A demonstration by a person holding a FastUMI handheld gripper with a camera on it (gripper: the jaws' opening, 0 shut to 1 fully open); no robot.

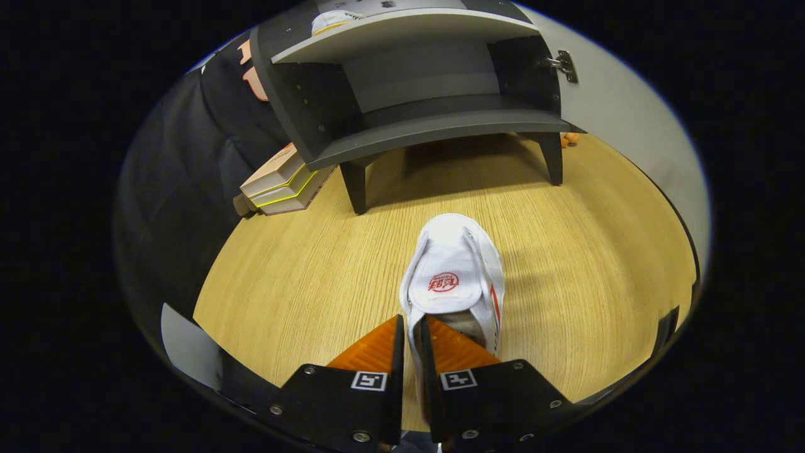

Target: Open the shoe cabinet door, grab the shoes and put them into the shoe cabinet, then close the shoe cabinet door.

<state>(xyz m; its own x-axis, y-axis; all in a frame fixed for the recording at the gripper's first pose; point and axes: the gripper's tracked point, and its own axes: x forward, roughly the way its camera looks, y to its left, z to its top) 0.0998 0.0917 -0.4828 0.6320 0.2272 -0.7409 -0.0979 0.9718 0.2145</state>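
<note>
- With its fingers drawn close together, the gripper [412, 333] is pinching the side wall of a white shoe [454, 283] at the heel end, one finger outside the shoe and one inside its opening, both pressed against the fabric.
- That shoe stretches straight ahead of the fingers, toe pointing toward the shoe cabinet [415, 94], and it sits over the wooden floor [302, 283]; whether the sole is touching the boards or is lifted off them, I cannot tell.
- A red logo marks the shoe's insole, and a thin red stripe runs down the side wall.
- Beyond the toe of the shoe stands the shoe cabinet, dark grey, on short legs, well apart from the shoe.
- Cabinet door [629, 113] is swung open to the side of the shoe cabinet, hinge [564, 65] showing at the upper corner of the carcass.
- Lower compartment of the shoe cabinet is dark.
- On the shelf above it there is a second white shoe [333, 21], partly hidden by the shelf's front edge.
- Beside the shoe cabinet, on the side away from the door, a stack of flat boxes [283, 182] lies on the floor against the black cloth.
- Something small and orange [571, 138] lies on the floor just behind the shoe cabinet's leg on the door side; too small to say what it is.
</note>
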